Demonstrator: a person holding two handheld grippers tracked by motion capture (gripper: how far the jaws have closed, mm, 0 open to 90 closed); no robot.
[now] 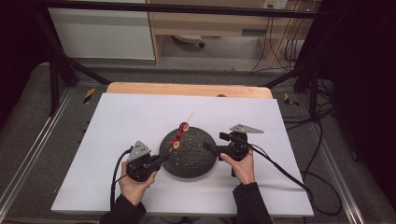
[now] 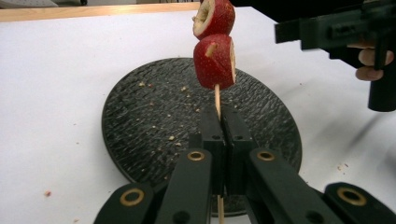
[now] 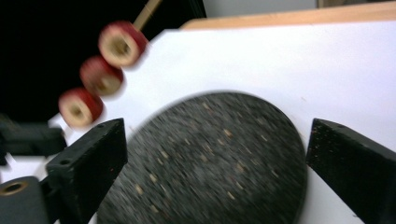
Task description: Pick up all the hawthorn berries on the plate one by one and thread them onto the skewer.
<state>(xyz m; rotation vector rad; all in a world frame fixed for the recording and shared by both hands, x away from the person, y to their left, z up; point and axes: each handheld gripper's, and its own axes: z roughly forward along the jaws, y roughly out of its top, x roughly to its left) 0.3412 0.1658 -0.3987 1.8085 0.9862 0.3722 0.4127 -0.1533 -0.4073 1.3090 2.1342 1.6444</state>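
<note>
A thin wooden skewer (image 2: 217,100) carries red fruit pieces with pale centres (image 2: 215,60); in the right gripper view three such pieces (image 3: 100,74) sit in a row. My left gripper (image 2: 225,126) is shut on the skewer's lower end and holds it tilted up over the left rim of a round black textured plate (image 1: 194,163). In the high view the fruit pieces (image 1: 179,135) hang above the plate's left half. My right gripper (image 3: 217,135) stands open at the plate's right side (image 3: 210,163), jaws wide apart with nothing between them.
Plate and grippers are on a white board (image 1: 130,116) laid over a wooden table (image 1: 187,88). Crumbs (image 2: 154,86) dot the plate. A black frame (image 1: 56,70) and cables (image 1: 299,177) border the table.
</note>
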